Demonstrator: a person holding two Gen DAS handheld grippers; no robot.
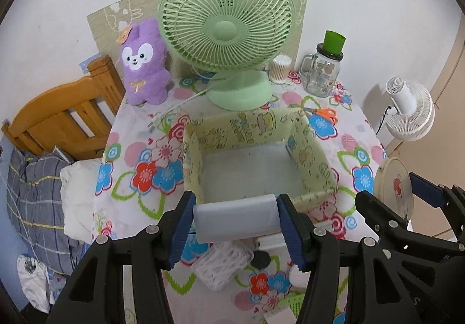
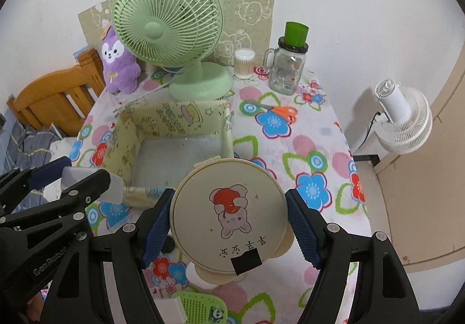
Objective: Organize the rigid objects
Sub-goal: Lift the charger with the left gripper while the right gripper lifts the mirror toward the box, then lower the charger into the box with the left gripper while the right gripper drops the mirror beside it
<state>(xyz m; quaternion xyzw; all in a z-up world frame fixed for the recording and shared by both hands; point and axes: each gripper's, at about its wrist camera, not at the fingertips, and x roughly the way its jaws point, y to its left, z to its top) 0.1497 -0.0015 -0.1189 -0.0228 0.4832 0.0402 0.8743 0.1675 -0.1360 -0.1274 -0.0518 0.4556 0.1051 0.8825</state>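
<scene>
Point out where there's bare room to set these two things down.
The yellow box has a bare floor. Open tablecloth lies right of it, before the orange scissors. Crowded: the back row around the green fan and glass jar.

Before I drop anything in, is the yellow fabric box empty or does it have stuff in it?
Empty: the yellow fabric box shows only its bare pale bottom in both wrist views, nothing lying inside.

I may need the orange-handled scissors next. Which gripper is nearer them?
Right. The right gripper sits nearer the orange-handled scissors' side; the left gripper is across the yellow fabric box.
</scene>
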